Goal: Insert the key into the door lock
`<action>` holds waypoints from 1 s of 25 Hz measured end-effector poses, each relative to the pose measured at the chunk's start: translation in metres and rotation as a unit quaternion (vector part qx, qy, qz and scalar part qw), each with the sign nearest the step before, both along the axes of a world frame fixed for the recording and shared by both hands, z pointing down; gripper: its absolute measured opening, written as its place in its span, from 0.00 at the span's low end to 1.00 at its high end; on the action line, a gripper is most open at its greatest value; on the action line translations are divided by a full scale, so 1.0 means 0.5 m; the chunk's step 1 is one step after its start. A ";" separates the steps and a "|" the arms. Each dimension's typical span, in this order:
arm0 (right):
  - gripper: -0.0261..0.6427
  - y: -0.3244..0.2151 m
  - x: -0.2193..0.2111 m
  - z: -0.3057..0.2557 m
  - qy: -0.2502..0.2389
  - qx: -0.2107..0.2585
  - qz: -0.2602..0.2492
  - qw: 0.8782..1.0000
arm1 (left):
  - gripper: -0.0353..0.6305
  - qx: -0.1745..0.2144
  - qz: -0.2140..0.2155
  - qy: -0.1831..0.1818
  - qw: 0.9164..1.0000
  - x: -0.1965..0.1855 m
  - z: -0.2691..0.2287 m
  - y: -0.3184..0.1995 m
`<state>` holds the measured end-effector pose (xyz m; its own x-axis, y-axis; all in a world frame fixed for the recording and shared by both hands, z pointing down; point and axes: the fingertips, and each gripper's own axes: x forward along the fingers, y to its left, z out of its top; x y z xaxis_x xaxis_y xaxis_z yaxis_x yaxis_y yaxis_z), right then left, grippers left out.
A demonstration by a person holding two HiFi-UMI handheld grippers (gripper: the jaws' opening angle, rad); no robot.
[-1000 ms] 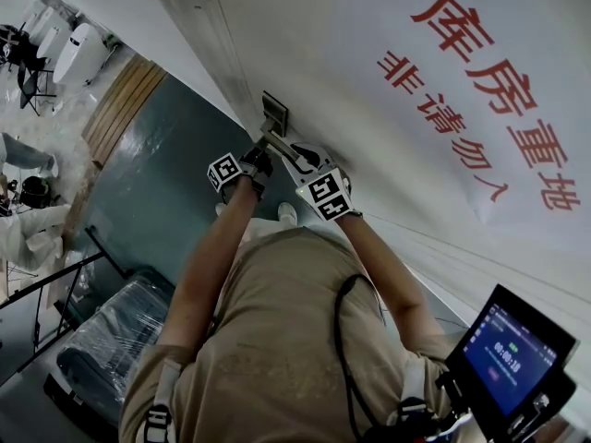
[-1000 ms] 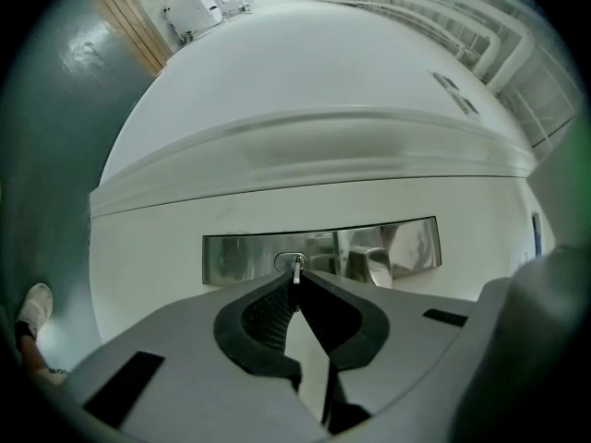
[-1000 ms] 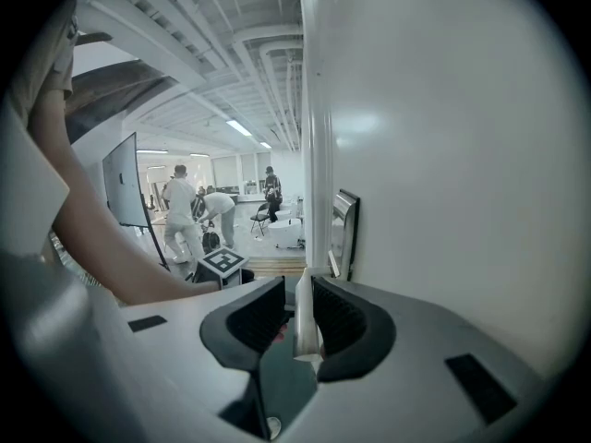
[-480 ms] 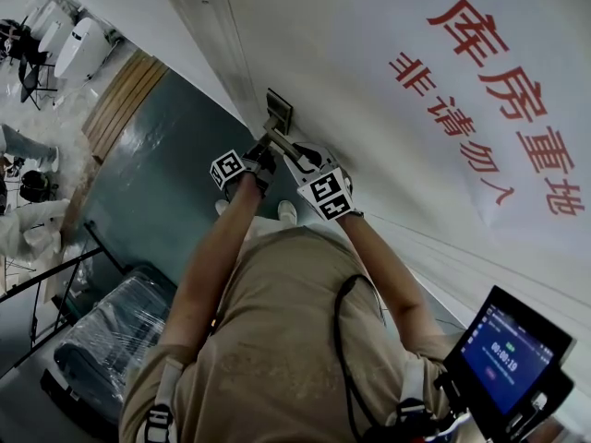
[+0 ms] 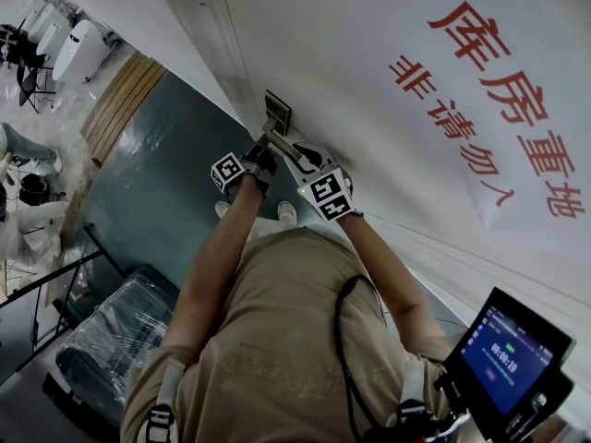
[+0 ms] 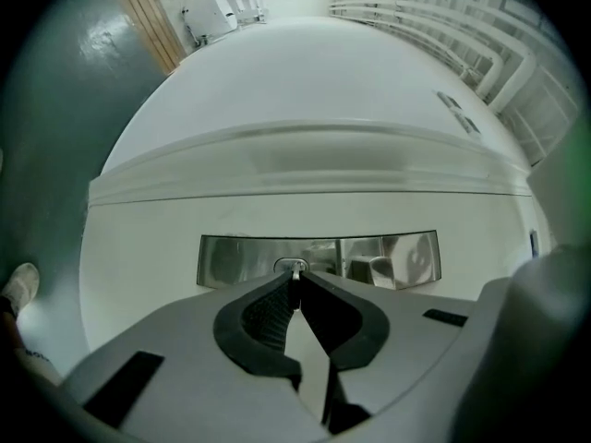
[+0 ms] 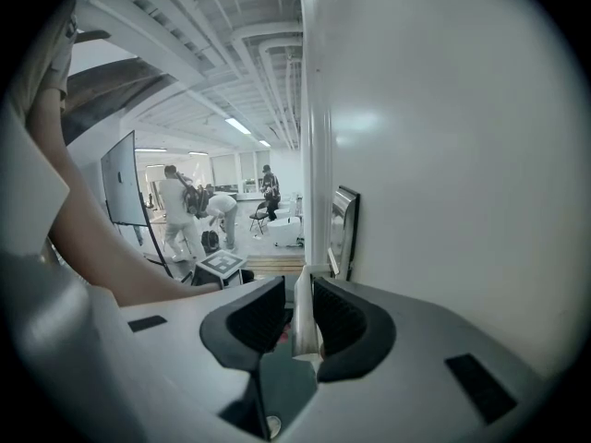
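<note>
Left gripper view looks straight at the metal lock plate on the white door. The left gripper has its 2 jaws pinched together at the very tips on the small key. The key's end sits at the keyhole; how deep it has gone in cannot be made out.

In the right gripper view, the right gripper is clamped on a pale flat bar, most likely the door handle, just beside the same plate.

Likely troubles from here:

- The key is held only by the tips of the jaws, so the grip is thin. A push that is not square to the plate could make the key twist or slide back between the pads.
- If the key tilts, it may jam at the mouth of the keyhole or skate across the plate instead of going in.
- If the right gripper pulls or presses the handle, the door could shift and throw the key out of line.
- Pushing hard against a jam could knock the key loose and drop it.
</note>
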<state>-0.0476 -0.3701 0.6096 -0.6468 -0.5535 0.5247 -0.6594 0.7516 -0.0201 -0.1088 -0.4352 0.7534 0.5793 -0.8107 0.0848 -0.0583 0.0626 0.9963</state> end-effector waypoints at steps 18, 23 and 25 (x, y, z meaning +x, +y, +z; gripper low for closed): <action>0.19 -0.014 0.004 0.000 -0.001 0.000 0.004 1.000 | 0.11 0.001 0.033 -0.020 0.999 0.016 -0.001 -0.015; 0.19 -0.013 0.004 0.006 0.001 -0.003 0.003 1.000 | 0.11 -0.003 0.028 -0.008 1.000 0.024 0.001 -0.031; 0.19 -0.012 0.004 0.007 0.000 -0.005 0.003 1.000 | 0.11 -0.004 0.025 -0.006 1.000 0.025 0.001 -0.031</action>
